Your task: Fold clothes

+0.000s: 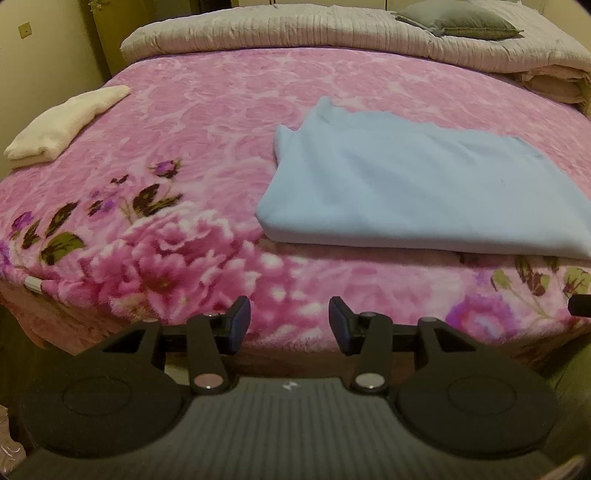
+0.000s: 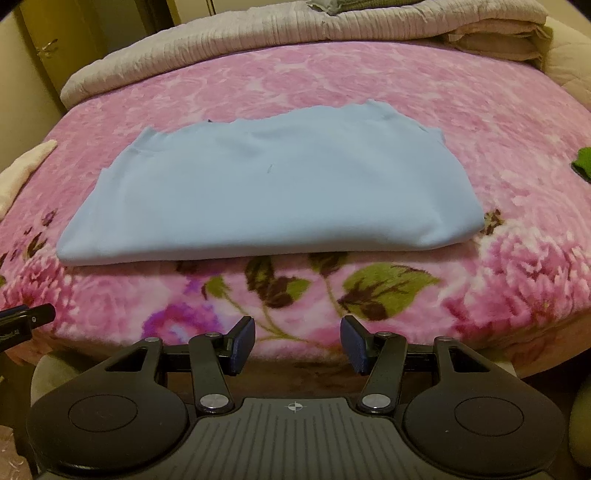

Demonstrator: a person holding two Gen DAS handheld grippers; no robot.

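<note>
A light blue garment (image 2: 273,192) lies folded flat on the pink floral blanket (image 2: 498,122), its thick folded edge toward me. In the left wrist view the same blue garment (image 1: 424,192) sits to the right. My left gripper (image 1: 290,325) is open over the bed's near edge, nothing between its blue pads, well short and left of the garment. My right gripper (image 2: 297,343) is open too, empty, hanging in front of the garment's near edge without touching it. A folded cream garment (image 1: 62,123) rests at the far left of the bed.
A rolled grey quilt (image 1: 314,33) and a grey pillow (image 1: 461,22) lie across the head of the bed. A green cloth (image 2: 583,162) shows at the right edge. The other gripper's tip (image 2: 26,317) pokes in at the left. A yellowish wall (image 1: 44,55) stands left.
</note>
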